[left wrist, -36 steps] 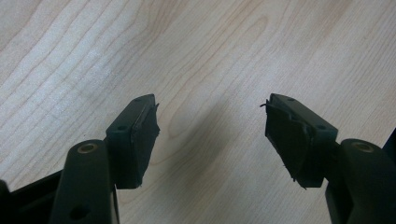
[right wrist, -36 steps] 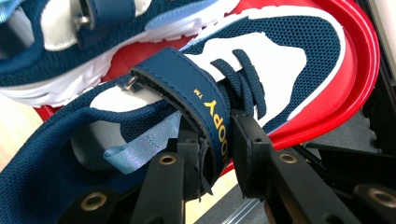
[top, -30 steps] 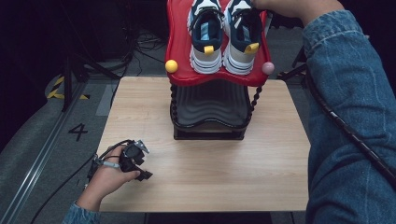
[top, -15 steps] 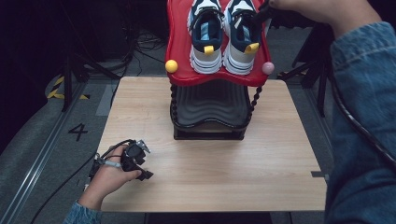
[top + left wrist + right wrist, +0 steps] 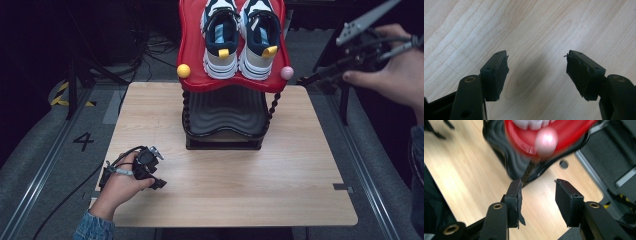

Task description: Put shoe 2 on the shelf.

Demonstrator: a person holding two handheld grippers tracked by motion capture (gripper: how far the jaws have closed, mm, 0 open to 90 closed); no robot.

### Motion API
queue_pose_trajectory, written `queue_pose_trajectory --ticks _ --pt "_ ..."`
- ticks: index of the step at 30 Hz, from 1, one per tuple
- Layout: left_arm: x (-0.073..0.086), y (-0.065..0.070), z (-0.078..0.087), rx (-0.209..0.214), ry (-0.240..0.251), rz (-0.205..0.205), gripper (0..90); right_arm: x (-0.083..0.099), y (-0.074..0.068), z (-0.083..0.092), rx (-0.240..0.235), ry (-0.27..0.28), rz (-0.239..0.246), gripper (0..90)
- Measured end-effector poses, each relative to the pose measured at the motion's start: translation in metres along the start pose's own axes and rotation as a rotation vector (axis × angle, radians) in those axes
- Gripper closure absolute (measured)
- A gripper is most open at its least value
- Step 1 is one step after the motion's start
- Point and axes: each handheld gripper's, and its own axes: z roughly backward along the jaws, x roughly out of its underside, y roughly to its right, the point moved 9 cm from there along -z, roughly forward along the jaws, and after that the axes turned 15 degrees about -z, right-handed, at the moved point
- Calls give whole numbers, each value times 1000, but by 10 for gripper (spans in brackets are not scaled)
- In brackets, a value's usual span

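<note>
Pale wooden surface (image 5: 300, 165) carried my spread, empty left gripper (image 5: 536, 66) at its near-left corner. My right gripper (image 5: 537, 188), jaws just opened and empty, hung right of the white-and-navy sneakers (image 5: 240, 40) on the red wavy rack shelf (image 5: 192, 50).

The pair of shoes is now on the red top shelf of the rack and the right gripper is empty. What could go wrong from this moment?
1. The shoes sit with their heels near the front edge of the wavy red shelf; a bump might slide them off.
2. The right gripper, open and empty, is close to the pink ball at the shelf corner; it could knock the rack.
3. The left gripper rests open on the table; its cable might snag.
</note>
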Motion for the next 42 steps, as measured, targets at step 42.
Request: queue_pose_trajectory --ticks 42 --pt "-1 -7 -3 -8 6 42 324 208 -1 -199 -153 -115 -184 538"
